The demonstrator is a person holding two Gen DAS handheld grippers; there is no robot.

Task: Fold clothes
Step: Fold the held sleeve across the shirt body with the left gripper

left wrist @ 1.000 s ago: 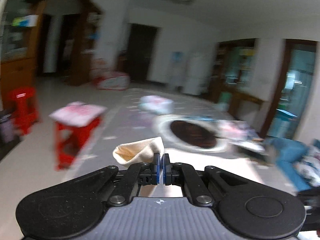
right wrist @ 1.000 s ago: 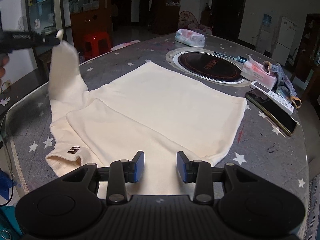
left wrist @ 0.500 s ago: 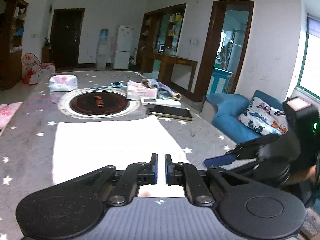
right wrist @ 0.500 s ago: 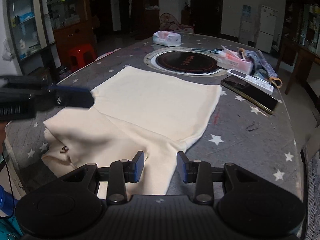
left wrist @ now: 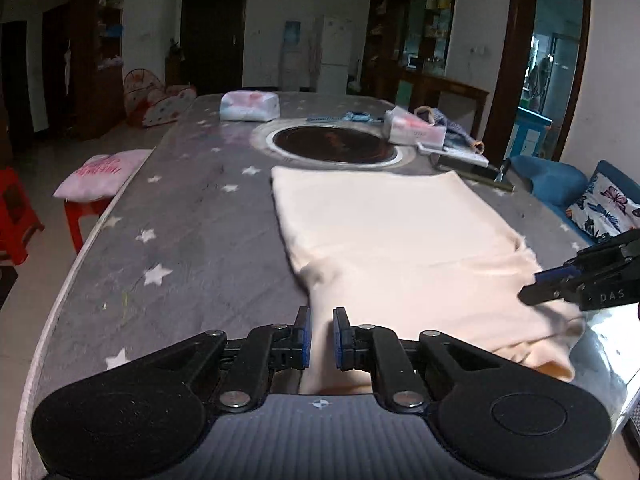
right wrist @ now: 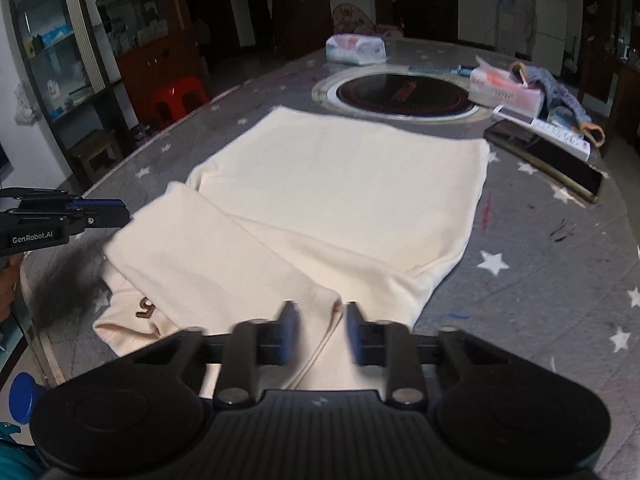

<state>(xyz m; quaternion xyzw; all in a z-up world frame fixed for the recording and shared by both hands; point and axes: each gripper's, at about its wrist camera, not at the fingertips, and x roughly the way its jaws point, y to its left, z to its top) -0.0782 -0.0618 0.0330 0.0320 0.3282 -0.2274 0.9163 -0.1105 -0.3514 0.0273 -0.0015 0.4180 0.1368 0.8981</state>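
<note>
A cream garment (left wrist: 400, 240) lies flat on the grey star-patterned table (left wrist: 192, 232), with one sleeve folded across its near part (right wrist: 224, 256). My left gripper (left wrist: 320, 338) is open with a small gap, empty, over the garment's near left edge. My right gripper (right wrist: 318, 332) is open and empty, low over the garment's near edge beside the folded sleeve. Each gripper shows in the other's view: the right one at the garment's right edge (left wrist: 584, 280), the left one at its left side (right wrist: 68, 216).
A round black hob (right wrist: 400, 94) sits in the table's middle. Beyond it lie a tissue pack (right wrist: 356, 49), a pink-white box (right wrist: 504, 90), a remote (right wrist: 552, 128), a phone (right wrist: 548, 160) and a blue cloth bag (right wrist: 560, 92). Red stools (left wrist: 92, 200) stand left of the table.
My left gripper let go of the sleeve, which now lies folded on the garment, and swung back over the near edge, opening slightly. My right gripper moved lower and closer to the garment.
</note>
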